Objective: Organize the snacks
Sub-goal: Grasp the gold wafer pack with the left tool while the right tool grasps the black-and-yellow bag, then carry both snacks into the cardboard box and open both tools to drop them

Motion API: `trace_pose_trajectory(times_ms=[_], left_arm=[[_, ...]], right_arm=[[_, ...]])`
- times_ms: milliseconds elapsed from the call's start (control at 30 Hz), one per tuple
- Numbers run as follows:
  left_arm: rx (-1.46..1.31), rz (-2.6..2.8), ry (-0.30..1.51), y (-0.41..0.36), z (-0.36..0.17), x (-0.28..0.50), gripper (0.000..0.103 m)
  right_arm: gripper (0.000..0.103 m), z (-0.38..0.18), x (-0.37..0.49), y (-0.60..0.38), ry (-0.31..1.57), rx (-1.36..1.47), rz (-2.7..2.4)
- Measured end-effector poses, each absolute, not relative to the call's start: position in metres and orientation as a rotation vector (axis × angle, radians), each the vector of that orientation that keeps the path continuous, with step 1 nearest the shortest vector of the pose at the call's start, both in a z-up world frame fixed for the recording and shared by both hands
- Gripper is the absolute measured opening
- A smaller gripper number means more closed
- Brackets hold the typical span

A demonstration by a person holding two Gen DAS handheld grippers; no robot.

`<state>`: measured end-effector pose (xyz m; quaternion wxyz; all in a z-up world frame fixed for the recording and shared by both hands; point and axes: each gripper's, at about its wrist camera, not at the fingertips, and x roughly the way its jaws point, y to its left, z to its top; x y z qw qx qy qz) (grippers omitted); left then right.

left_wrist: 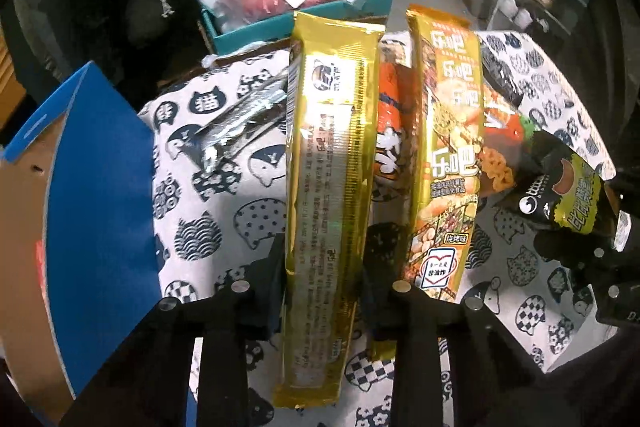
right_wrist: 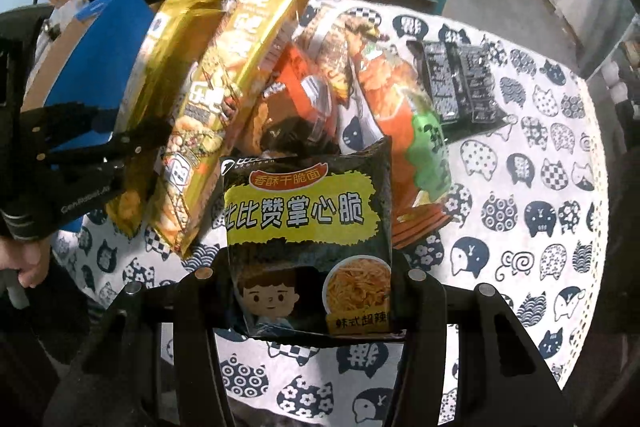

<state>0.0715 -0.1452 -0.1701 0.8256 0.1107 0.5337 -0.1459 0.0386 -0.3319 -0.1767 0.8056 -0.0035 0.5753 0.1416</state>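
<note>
The left gripper (left_wrist: pixel 320 291) is clamped on the gold packet (left_wrist: pixel 328 187), the right gripper (right_wrist: pixel 312 307) on the noodle packet (right_wrist: pixel 308 227) — light, crushable, slippery film; edge seams are best gripped.

left claw (left_wrist: pixel 320 291) clamped, right claw (right_wrist: pixel 312 291) clamped, both angled down.

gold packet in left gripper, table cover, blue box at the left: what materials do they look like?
Gold packet: looks like metallised plastic film, glossy; it throws bright streaks and creases sharply.
Table cover: probably woven cloth, matt, printed with dark cat shapes; no glare. A coated fabric can't be ruled out.
Blue box: cardboard with a smooth blue printed face; its inner side is plain brown.
</note>
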Motion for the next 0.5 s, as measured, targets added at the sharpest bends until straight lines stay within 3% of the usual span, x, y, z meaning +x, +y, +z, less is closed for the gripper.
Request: trace_pose_trajectory(times_ms=[500], left_arm=[[0.184, -0.281, 1.043, -0.112, -0.117, 0.050, 0.032]], right_arm=[[0.051, -0.142, 0.031, -0.318, 1.144, -0.010, 0.291]])
